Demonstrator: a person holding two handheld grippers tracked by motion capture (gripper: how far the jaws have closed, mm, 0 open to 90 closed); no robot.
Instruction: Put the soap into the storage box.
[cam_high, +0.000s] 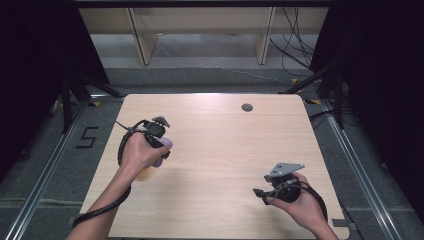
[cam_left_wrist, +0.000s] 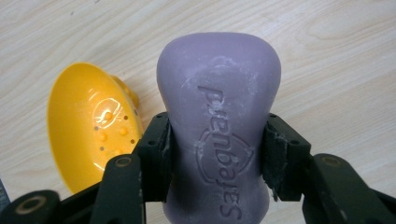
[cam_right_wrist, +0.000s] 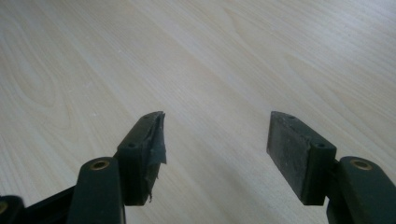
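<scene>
Left gripper (cam_left_wrist: 217, 154) clamped on a lilac bar of soap (cam_left_wrist: 218, 126), waisted in shape, with a stamped brand name across its face (letters upside down in the left gripper view). Black pads (cam_left_wrist: 159, 154) pressed into the narrow middle of the bar on both sides, rounded end sticking out beyond the jaws. Held above the pale wood-grain table (cam_high: 225, 150), toward its left side in the high view, with the soap (cam_high: 162, 150) peeking out past the left hand (cam_high: 137, 152). Just beside the bar in the left gripper view, a glossy yellow plastic soap dish (cam_left_wrist: 93, 128), round and shallow, dotted with small holes and bumps, tipped so its hollow faces the camera; touching the soap or not, impossible to tell.

Right gripper (cam_right_wrist: 217, 144) wide apart, nothing between the jaws, torn padding on one pad. In the high view, held low in the right hand (cam_high: 300, 202) near the table's front right corner, well apart from the soap.

Small grey round cap (cam_high: 247, 107) set into the table near the far edge.
</scene>
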